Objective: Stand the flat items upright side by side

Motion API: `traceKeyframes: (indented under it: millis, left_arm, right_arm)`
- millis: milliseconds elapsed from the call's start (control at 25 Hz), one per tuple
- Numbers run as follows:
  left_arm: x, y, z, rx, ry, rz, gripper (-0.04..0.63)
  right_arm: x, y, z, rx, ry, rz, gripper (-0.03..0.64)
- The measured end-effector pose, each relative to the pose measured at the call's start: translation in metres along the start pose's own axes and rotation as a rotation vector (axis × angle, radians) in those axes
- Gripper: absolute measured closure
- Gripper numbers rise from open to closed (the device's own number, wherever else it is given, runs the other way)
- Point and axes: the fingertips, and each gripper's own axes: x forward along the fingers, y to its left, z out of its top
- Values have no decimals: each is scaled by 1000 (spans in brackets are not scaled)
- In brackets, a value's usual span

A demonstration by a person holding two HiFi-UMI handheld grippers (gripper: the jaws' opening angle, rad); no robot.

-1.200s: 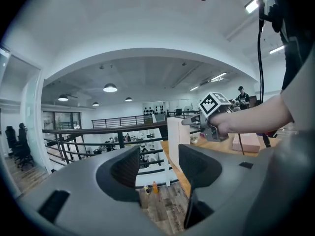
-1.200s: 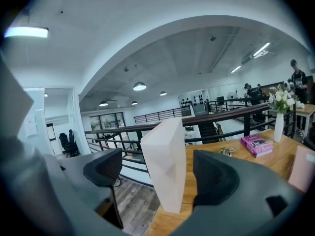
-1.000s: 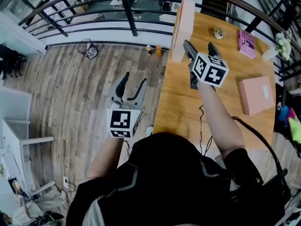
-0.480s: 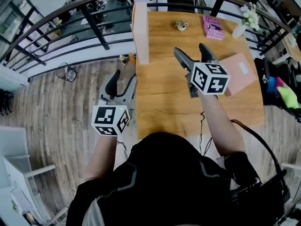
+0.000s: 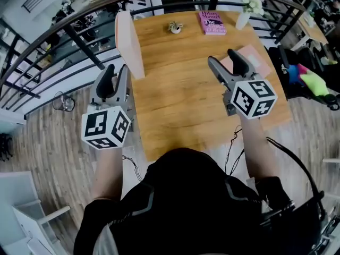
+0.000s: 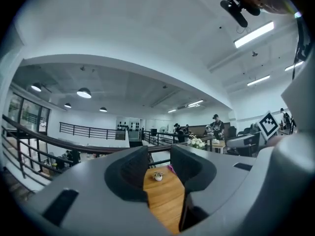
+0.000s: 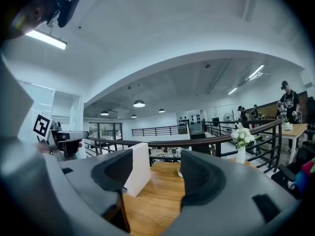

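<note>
Pink box point(image 5: 256, 60) lies flat, centre-right of frame, on the table point(image 5: 175, 94), just right of my right tongs point(image 5: 222, 57), the nearer pair | left tongs point(image 5: 116, 70) at frame left | both spread, just narrowing, pinching nothing

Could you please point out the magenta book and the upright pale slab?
magenta book point(image 5: 212, 23), head view, middle of its cover
upright pale slab point(image 5: 130, 44), head view, middle of its broad side

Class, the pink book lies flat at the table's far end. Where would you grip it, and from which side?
Probably its near edge, approached from the person's side: the pink book lies flat, so only its thin edges offer a pinch, and bare table fronts that edge.
</note>
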Motion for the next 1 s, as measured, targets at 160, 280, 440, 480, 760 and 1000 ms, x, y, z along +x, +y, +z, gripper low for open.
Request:
traceKeyframes:
  millis: [160,280,440,480,760,1000]
  left_arm:
    - [5,-7,7,-31,-8,1,459]
    - [3,-10,11,-89,-38,-18,536]
    - [3,-12,7,-112,-27,-36,560]
    - [2,-12,5,-99,-16,-33,563]
    - [-2,-3,-5,-50,34,-19,566]
    - [-5,10,-6,-41,31,17,566]
  right_arm:
    - [-24,-9,14,-19,-33,10,382]
    - [-36,-15,21,-25,-48,-12,469]
    - [-41,-24,22,-17,-49,-42,597]
    - [-41,-25,21,-23,-46,-49,605]
    - [-33,-20,20,-59,-37,-67,607]
    - [-24,-15,21,-66,-30,-73,607]
